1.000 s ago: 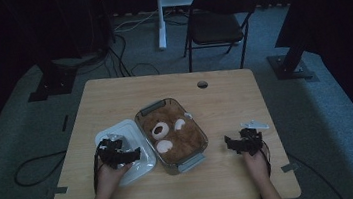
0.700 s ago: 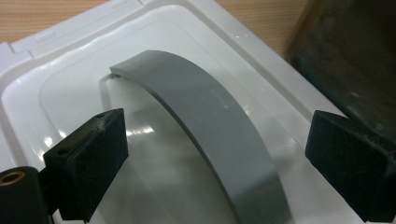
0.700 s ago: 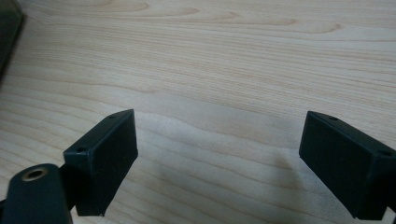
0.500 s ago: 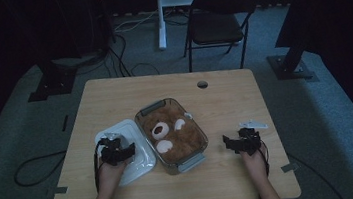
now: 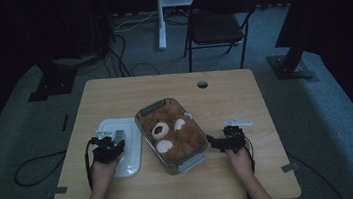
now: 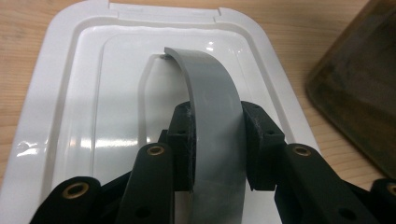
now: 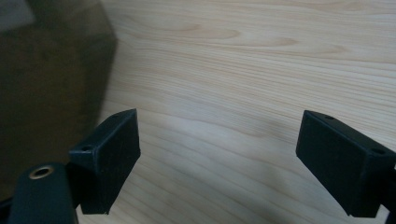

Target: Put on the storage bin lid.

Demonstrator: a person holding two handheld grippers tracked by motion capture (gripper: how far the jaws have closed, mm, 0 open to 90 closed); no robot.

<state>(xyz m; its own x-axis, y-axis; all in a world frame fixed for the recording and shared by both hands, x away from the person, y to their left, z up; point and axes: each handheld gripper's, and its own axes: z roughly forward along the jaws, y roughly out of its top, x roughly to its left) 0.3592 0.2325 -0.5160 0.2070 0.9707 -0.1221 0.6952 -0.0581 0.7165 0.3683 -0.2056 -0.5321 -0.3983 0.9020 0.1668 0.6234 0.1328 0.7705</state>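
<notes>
A clear container (image 5: pixel 143 128) holds a brown teddy bear (image 5: pixel 168 130) at the middle of the wooden table (image 5: pixel 113 94). Its white lid (image 5: pixel 126 130) lies flat to the left. In the left gripper view, my left gripper (image 6: pixel 215 126) is shut on the curved grey handle (image 6: pixel 210 93) rising from the lid (image 6: pixel 107 93); the high view shows that gripper (image 5: pixel 106 150) over the lid's near part. My right gripper (image 5: pixel 227 141) rests just right of the container's near corner. Its jaws stand wide open over bare wood (image 7: pixel 219 158), with the container wall (image 7: pixel 46 84) at the left.
A small white object (image 5: pixel 237 122) lies on the table behind my right gripper. A round cable hole (image 5: pixel 202 84) sits near the far edge. A folding chair (image 5: pixel 218 19) and a desk leg stand beyond the table, with cables on the floor at left.
My right gripper has edged left toward the container. My left gripper stays on the lid's handle.
</notes>
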